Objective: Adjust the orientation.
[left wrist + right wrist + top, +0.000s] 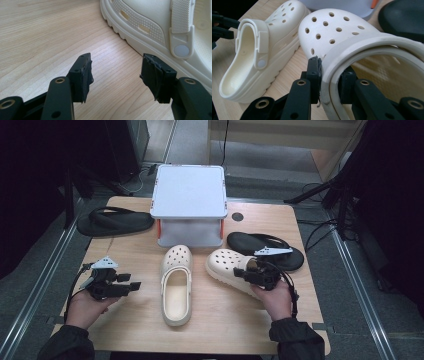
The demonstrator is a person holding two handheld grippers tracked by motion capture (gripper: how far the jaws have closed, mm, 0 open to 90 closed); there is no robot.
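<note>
beside the grey box [189, 200], right gripper [329, 80] clamps a cream clog's [342, 37] rim (its twin [176, 290] lies alongside); left gripper [116, 75] gapes, holding nothing.

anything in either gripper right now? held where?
Right gripper is shut on the right-hand cream clog, pinching the wall of its opening rim. Left gripper is open over bare table, holding nothing.
</note>
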